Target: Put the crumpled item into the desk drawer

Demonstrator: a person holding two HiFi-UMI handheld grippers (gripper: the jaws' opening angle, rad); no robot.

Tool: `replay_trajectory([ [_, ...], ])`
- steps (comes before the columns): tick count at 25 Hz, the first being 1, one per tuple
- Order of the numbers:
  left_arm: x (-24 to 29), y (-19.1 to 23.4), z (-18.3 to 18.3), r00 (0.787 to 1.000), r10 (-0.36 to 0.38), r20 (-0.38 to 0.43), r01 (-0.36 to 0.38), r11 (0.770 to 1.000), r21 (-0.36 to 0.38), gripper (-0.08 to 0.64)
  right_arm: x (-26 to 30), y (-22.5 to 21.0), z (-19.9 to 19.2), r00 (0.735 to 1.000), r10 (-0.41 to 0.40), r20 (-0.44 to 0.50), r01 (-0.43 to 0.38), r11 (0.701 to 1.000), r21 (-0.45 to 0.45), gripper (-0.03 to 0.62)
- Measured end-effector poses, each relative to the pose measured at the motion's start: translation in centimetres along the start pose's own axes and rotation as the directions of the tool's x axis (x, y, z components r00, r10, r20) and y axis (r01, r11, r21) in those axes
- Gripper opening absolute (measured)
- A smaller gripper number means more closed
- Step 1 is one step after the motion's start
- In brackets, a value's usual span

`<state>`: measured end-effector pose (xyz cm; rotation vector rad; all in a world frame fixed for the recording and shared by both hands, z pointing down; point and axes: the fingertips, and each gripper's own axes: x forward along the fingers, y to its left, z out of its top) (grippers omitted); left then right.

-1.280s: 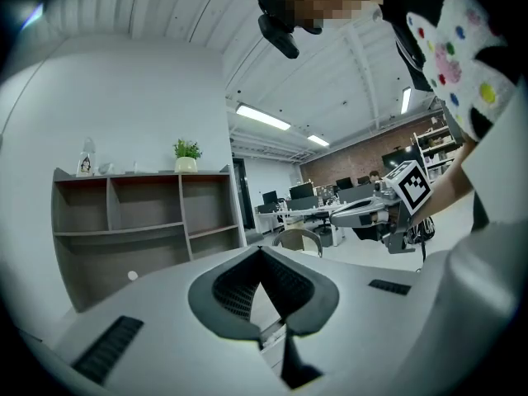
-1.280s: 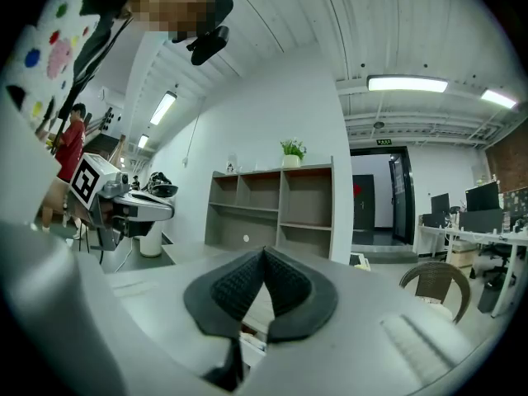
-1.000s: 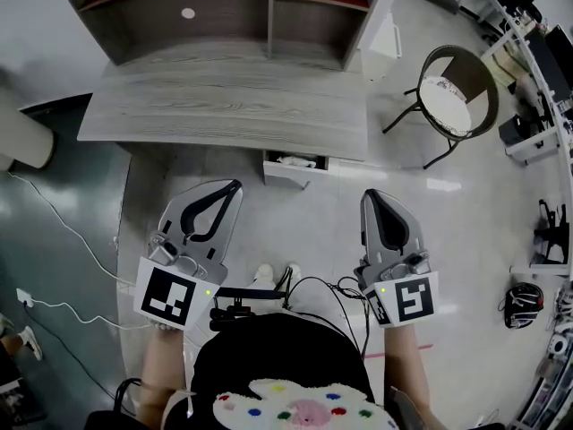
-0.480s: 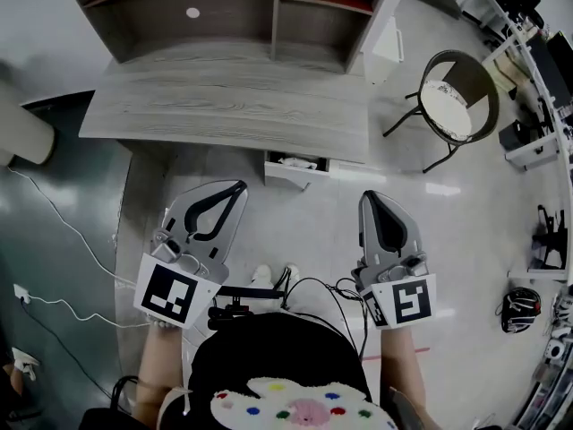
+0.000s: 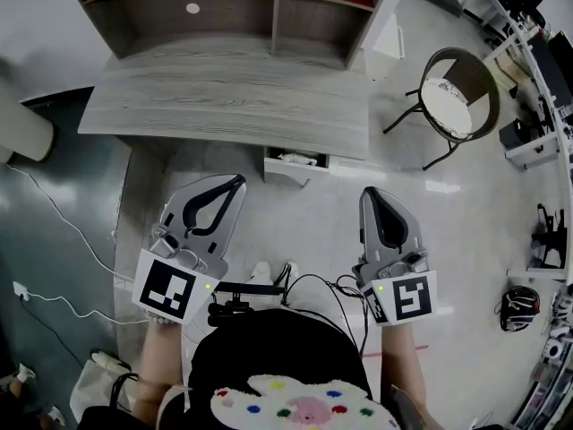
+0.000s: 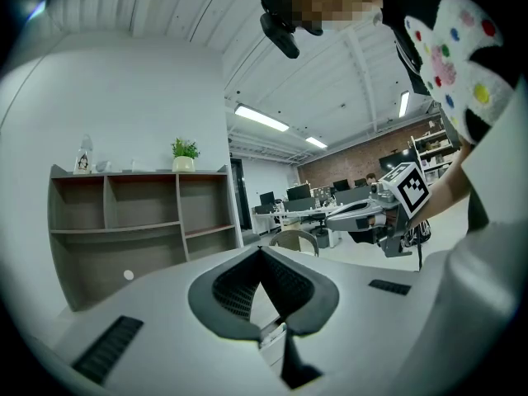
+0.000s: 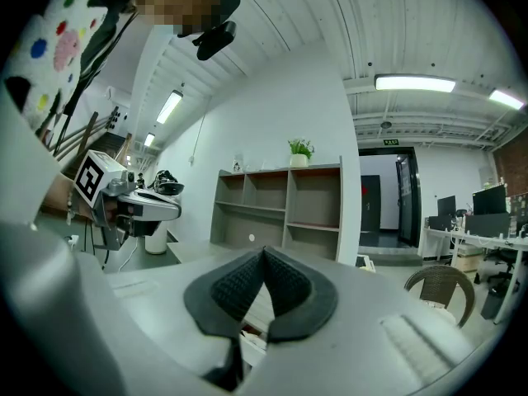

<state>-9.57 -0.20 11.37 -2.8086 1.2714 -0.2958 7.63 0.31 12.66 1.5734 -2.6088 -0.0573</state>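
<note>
A pale glossy floor (image 5: 269, 227) runs under a grey wood-grain counter (image 5: 224, 106), and an open shelf unit (image 5: 224, 12) stands along the counter's far edge. In the left gripper view a small potted plant (image 6: 185, 148) sits on top of the shelves. At far left a thin white cable (image 5: 54, 211) trails across a darker strip of floor. The left tool (image 5: 236, 181) is held in front of the person's body, short of the counter's near edge. Its own view shows the left tool (image 6: 261, 248) with its ribbed black pads meeting at the tip and nothing between them. Just under the middle of the counter's near edge, between the lines of the two tools and beyond both tips, the drawer (image 5: 285, 174) stands pulled out. The crumpled item (image 5: 298, 159), white, lies inside it, apart from either tool. The right tool (image 5: 368, 194) points the same way, roughly parallel to the left one and well apart from it. Its own view shows the right tool (image 7: 264, 251) likewise closed and empty. Farther right, a round-backed chair (image 5: 445, 101) with a pale seat stands on the floor off the counter's right end.
</note>
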Motion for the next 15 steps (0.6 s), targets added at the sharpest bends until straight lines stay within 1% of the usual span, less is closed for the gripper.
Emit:
replay_trajectory([
  [15,0.45,0.03,-0.19,1.0,0.004,0.002,-0.004,1.0,-0.004,0.006,0.18,-0.19,-0.35,1.0,0.011,-0.002,-0.011,1.0,-0.003,0.009],
])
